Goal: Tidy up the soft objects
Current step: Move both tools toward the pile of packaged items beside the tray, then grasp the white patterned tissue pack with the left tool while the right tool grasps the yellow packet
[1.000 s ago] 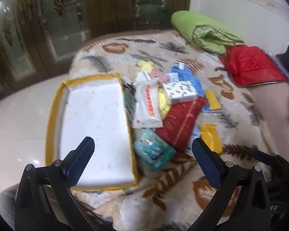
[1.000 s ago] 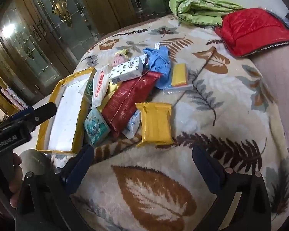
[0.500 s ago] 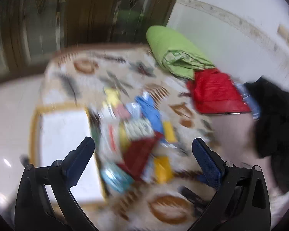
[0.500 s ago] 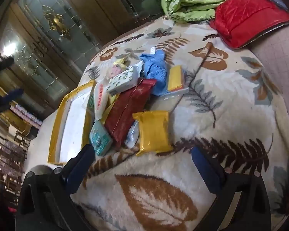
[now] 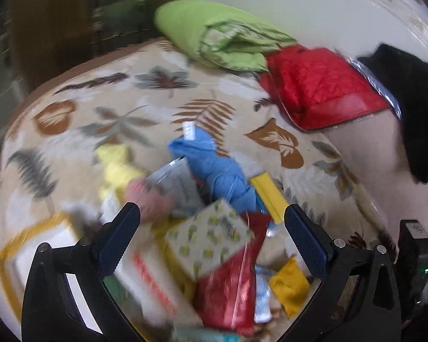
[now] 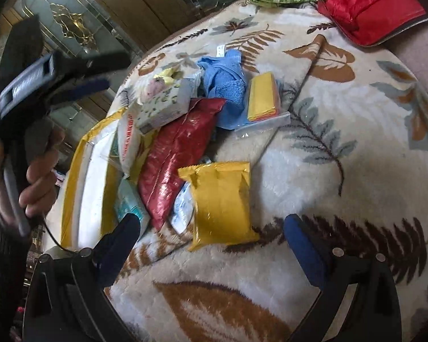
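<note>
One yellow-rimmed tray [image 6: 71, 171] w/ bare white floor (packets [image 6: 177, 154] beside).

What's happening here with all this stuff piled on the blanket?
A person holds a pair of tongs in each hand over a leaf-patterned blanket. Both the left tongs and the right tongs are open and empty. A heap of soft packets lies there untouched: a red pouch, a yellow pouch and a blue towel. Beside it sits a yellow-rimmed tray. The sorting looks barely begun.
</note>
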